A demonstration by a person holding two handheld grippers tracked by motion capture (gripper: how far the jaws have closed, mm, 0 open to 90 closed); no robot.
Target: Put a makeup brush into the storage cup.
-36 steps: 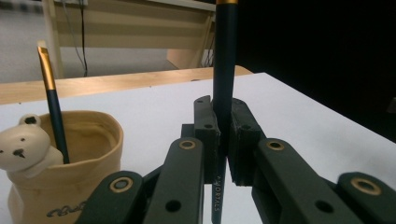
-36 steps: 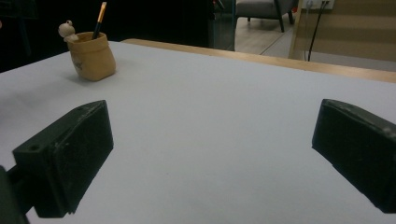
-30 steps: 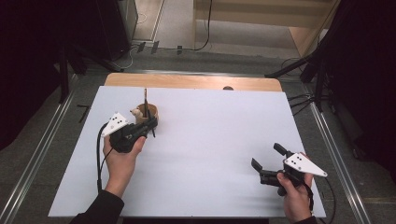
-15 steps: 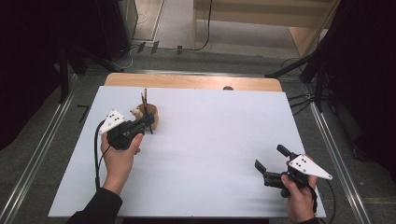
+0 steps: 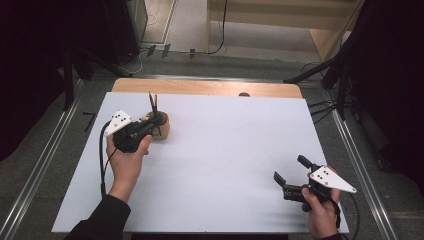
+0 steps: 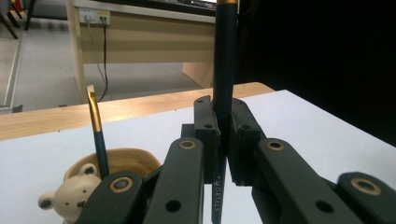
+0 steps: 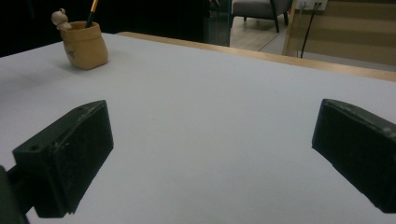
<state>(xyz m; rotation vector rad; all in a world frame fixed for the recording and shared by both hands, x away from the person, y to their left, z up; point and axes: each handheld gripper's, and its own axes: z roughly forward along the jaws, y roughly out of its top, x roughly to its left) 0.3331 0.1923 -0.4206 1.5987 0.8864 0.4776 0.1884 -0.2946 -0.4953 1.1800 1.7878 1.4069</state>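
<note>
While left gripper (image 6: 223, 140) pinches dark pencil (image 6: 224, 70) upright, pencil's long axis vertical, holder cup (image 6: 114, 163) just beside, lower left. Right gripper (image 5: 290, 186) spread, empty, well apart from cup.

One tan bear-decorated holder (image 5: 161, 126) stands on one white-topped table (image 5: 225, 165). Two dark paintbrushes show: one paintbrush in the holder (image 6: 97, 133) and one clamped paintbrush (image 6: 224, 74). Two grippers: the left gripper (image 5: 150, 122) and the right gripper (image 5: 291, 175). Two hands hold them.

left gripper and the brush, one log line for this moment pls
left gripper: shut on brush, upright | cup: one brush inside | right gripper: open, idle
</note>
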